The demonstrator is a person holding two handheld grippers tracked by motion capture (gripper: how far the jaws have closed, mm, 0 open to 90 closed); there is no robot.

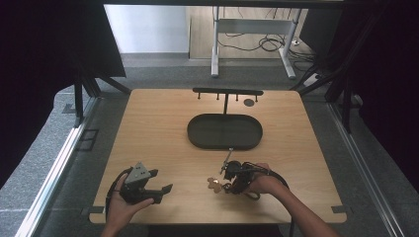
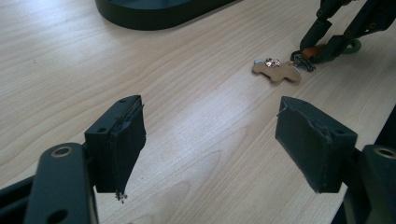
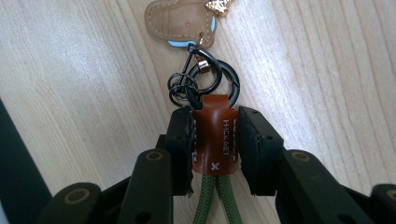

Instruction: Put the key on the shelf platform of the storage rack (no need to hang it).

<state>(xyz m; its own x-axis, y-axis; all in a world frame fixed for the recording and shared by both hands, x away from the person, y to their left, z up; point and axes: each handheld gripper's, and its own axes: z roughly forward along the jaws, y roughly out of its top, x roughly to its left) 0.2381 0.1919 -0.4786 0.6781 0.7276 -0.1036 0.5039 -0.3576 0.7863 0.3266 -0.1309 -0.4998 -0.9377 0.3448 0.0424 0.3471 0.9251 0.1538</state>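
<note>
Pinched between the black jaws of the right hand-held gripper [image 3: 215, 140] is a brown leather tab [image 3: 215, 135] of a keychain, with a green cord [image 3: 219, 200] running back from it under the jaws and a dark ring [image 3: 219, 81] with smaller rings at its front. From those rings hangs a tan leather charm [image 3: 180, 21], which lies flat on the table [image 1: 158, 133]. In the high view the right hand-held gripper [image 1: 232, 180] sits low over the table's near edge, right of centre, with the charm [image 1: 214, 183] just to its left. The left hand-held gripper [image 1: 159, 190] rests at the near left, well apart from the keychain, its jaws spread wide with nothing between them; its own view looks across bare wood toward the charm [image 2: 277, 71]. Farther back, in the middle of the table, stands a dark oval tray [image 1: 225, 131], and behind it a small black rack with pegs [image 1: 227, 92]. Judging by this layout, the work is likely to hang the keychain on the rack or set it in the tray. The grasp looks secured on the tab, but the charm has not left the wood, so the lift, the carry and the placing are all yet to do.
</note>
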